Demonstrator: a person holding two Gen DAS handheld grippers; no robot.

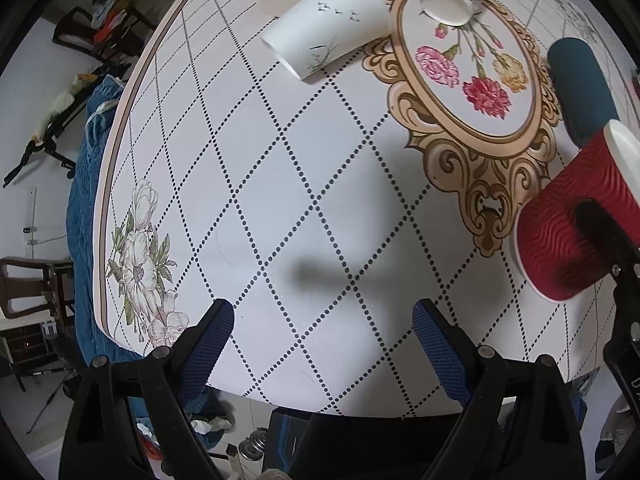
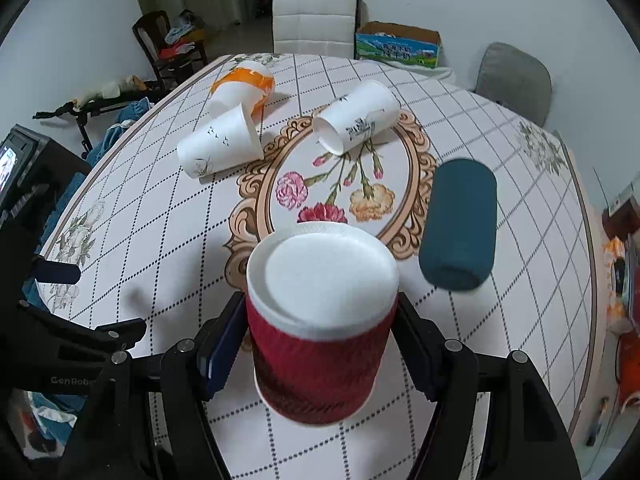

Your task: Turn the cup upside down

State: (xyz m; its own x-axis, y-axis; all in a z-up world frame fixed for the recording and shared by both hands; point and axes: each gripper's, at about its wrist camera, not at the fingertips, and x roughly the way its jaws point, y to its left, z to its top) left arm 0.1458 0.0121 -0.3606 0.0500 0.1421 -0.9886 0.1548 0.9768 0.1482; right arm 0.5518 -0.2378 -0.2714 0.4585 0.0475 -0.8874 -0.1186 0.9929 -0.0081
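A red ribbed paper cup (image 2: 320, 364) sits between my right gripper's (image 2: 320, 332) fingers, which are shut on its sides. Its white base (image 2: 324, 276) faces up and its rim is down, just at or above the table; I cannot tell if it touches. The same cup shows at the right edge of the left wrist view (image 1: 568, 232) with a black finger across it. My left gripper (image 1: 324, 320) is open and empty, low over the table near its front edge.
On the patterned tablecloth (image 2: 160, 240) lie a dark teal cup (image 2: 460, 224) on its side, two white cups (image 2: 220, 144) (image 2: 356, 120) on their sides and an orange-and-white cup (image 2: 244, 84). Chairs and a box stand beyond the table's far edge.
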